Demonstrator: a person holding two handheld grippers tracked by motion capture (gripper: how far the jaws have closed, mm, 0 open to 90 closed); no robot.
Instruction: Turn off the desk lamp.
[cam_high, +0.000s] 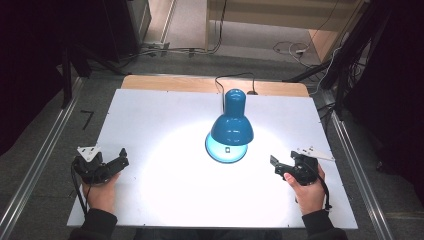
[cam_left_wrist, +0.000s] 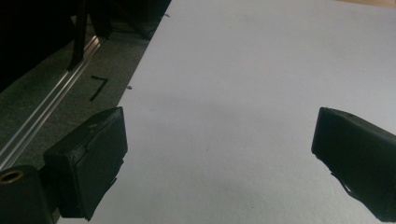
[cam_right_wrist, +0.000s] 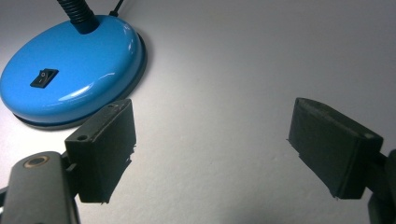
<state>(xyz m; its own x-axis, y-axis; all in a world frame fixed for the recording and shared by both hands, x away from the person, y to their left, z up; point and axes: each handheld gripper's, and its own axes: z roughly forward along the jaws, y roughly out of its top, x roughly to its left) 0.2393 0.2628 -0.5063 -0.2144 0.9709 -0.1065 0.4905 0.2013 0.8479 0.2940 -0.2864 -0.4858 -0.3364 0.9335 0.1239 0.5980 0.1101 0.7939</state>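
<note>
A white table top (cam_high: 165, 125) was seen from above, with a blue desk lamp (cam_high: 231, 126) standing near its middle and slightly toward the far edge. The lamp was lit, throwing a bright pool of light onto the table around it. Its shade tilted down over a round blue base (cam_right_wrist: 70, 70), which carried a small black rocker switch (cam_right_wrist: 44, 78) on top. A black cord (cam_high: 235, 77) ran from the lamp over the table's far edge.

The person's left hand (cam_high: 102, 192) held the left gripper (cam_high: 121, 156) near the table's left edge, well apart from the lamp. Its jaws stood wide apart and held nothing, with bare table between them.

The person's right hand (cam_high: 307, 187) held the right gripper (cam_high: 274, 165) to the right of the lamp, near the base but not touching it. Its jaws were also spread wide and empty, and the base lay just beyond the left-hand jaw in the right gripper view
</note>
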